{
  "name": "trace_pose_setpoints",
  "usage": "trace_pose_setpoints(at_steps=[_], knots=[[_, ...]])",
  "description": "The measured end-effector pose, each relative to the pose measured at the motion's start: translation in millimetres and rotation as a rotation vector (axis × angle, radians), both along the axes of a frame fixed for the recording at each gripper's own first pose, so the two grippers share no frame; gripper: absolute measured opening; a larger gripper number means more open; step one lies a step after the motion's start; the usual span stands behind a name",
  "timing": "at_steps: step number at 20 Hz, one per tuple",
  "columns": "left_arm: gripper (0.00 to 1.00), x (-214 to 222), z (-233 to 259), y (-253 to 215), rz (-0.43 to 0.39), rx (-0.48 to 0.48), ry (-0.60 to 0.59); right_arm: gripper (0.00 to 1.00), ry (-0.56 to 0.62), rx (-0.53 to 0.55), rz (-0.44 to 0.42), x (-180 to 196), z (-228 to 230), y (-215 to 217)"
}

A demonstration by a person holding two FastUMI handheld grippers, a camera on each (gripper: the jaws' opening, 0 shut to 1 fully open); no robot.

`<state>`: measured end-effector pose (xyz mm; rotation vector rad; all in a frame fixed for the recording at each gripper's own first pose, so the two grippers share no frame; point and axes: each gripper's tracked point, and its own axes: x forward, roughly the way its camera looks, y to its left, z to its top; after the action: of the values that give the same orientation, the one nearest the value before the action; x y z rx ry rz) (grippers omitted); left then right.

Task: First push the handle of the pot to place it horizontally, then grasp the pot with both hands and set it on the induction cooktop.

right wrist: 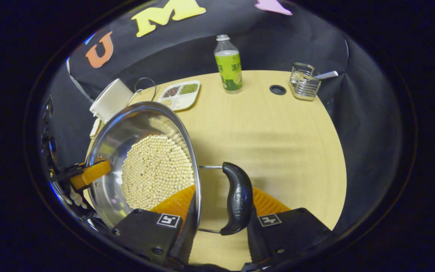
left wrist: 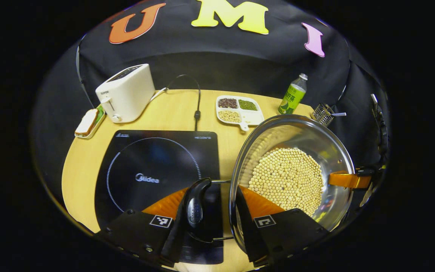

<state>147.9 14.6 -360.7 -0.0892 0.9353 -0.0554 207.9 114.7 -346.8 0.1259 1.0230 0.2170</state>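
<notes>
A: Steel, mostly. In the left gripper view the pot (left wrist: 293,170), its bottom covered with pale beans (left wrist: 287,185), sits just right of the induction cooktop (left wrist: 157,170) and looks raised off the wooden surface (left wrist: 89,151). The left gripper (left wrist: 212,223) is clenched across the pot's rim and its black side handle (left wrist: 196,206), one finger inside the wall, one outside the handle.

B: So the carrying step?

A: I'd judge so: both handles lie level, and the right gripper (left wrist: 347,179) is at the far rim. Next comes a level sideways move until the pot is over the cooktop's ring, then lowering it.

B: And the right gripper view?

A: Much the same. The right gripper (right wrist: 217,223) grips the rim and the other handle (right wrist: 238,202), narrowly open, while the left gripper (right wrist: 89,173) holds the opposite rim.
</notes>
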Motion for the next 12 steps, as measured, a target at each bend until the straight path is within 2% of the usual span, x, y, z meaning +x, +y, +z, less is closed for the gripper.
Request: trace_pose_setpoints(at_steps=[12], knots=[[0.63,-24,26,110,0.098,0.033,-0.009,0.59,0.007,0.033,0.094,-9,16,113]])
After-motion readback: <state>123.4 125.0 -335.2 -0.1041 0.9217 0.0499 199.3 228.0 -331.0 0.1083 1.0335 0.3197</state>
